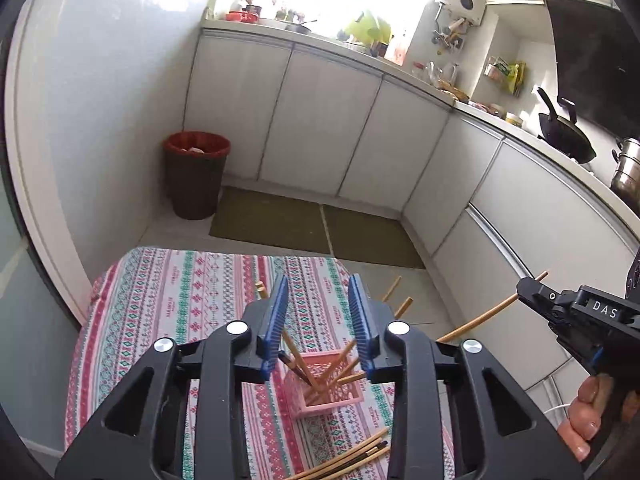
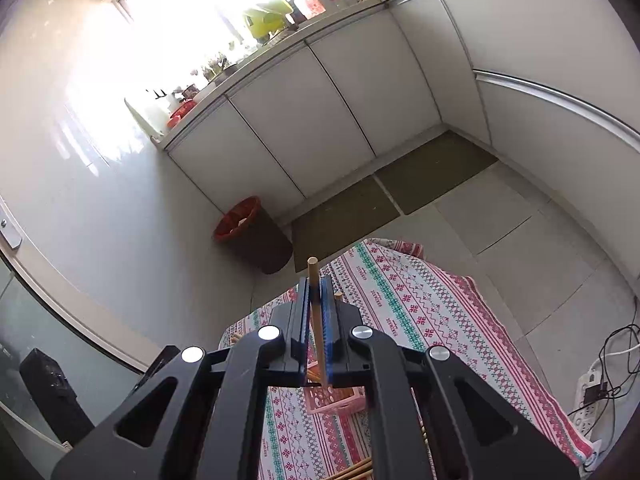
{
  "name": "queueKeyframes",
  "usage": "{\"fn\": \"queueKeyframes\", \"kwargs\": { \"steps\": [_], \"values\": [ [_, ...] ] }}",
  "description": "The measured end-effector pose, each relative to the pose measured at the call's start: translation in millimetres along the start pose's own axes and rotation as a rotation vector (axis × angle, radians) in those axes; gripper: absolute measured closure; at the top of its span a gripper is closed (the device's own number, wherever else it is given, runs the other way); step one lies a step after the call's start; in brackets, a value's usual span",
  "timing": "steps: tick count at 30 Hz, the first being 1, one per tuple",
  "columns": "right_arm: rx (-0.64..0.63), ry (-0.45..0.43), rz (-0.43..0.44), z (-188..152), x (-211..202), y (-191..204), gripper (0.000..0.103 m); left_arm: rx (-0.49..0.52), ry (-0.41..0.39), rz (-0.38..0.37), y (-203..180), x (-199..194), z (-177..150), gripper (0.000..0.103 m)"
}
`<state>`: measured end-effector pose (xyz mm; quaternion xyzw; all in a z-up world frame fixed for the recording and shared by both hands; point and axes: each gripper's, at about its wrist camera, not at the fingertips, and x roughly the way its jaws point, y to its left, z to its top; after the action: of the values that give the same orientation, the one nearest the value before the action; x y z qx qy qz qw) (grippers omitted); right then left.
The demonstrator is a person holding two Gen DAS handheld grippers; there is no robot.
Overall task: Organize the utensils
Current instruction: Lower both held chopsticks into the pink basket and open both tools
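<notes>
Left gripper (image 1: pixel 320 320) released, blue pads (image 1: pixel 276 320) spread wide and hovering above the worktop (image 1: pixel 168 300) (covered in a striped, patterned cloth). Directly below the gap, toward 6 o'clock in the left wrist view, a pink lattice basket (image 1: pixel 340 400) standing on the cloth, with several wooden chopsticks (image 1: pixel 308 372) leaning inside it at mixed angles, tips fanning out toward 12 and 1 o'clock. More loose chopsticks (image 1: pixel 356 456) lying in a bunch on the cloth near the bottom edge, at about 5 o'clock from the basket, apart from it.

Right gripper (image 2: pixel 318 316) clenched on a single chopstick (image 2: pixel 314 280), held nearly upright in the right wrist view, blunt end poking out past the fingertips toward 12 o'clock, lower end running down between the pads toward the basket (image 2: pixel 336 402) beneath. Same right gripper (image 1: pixel 532 296) visible from the left wrist view at 3 o'clock, well apart from the left one, chopstick (image 1: pixel 480 322) slanting down out of it toward the basket, person's hand (image 1: pixel 588 412) wrapped on the handle.

Beyond the worktop, at 11 o'clock in the left wrist view, a brown bin with a red liner (image 1: pixel 196 172) against the wall; white base cabinets (image 1: pixel 320 120) across 12 to 2 o'clock, a black wok (image 1: pixel 566 136) on the counter at 2 o'clock.
</notes>
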<state>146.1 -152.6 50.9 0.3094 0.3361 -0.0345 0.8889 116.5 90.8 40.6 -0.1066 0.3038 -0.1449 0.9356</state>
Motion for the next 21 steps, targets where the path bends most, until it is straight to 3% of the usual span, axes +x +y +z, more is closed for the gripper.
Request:
{"fn": "queueKeyframes", "kwargs": {
  "steps": [4, 7, 8, 9, 21],
  "values": [
    [-0.012, -0.002, -0.001, -4.6, 6.8, 3.1, 0.097, -0.006, 0.016, 0.005, 4.9, 3.3, -0.1, 0.069],
    [-0.064, 0.025, 0.019, -10.9, 18.9, 10.0, 0.088, 0.001, 0.017, 0.012, 5.4, 2.1, -0.7, 0.069],
    [-0.095, 0.052, 0.01, -13.7, 25.8, 13.0, 0.064, 0.004, 0.015, 0.014, 5.0, 1.2, -0.8, 0.069],
    [-0.1, 0.061, 0.005, -16.4, 30.1, 12.8, 0.05, 0.009, 0.01, 0.015, 3.9, -0.7, -0.8, 0.069],
    [-0.296, -0.01, -0.212, -40.1, 18.1, 20.7, 0.042, 0.087, -0.001, 0.037, -15.0, -11.9, -8.6, 0.052]
  ]
}}
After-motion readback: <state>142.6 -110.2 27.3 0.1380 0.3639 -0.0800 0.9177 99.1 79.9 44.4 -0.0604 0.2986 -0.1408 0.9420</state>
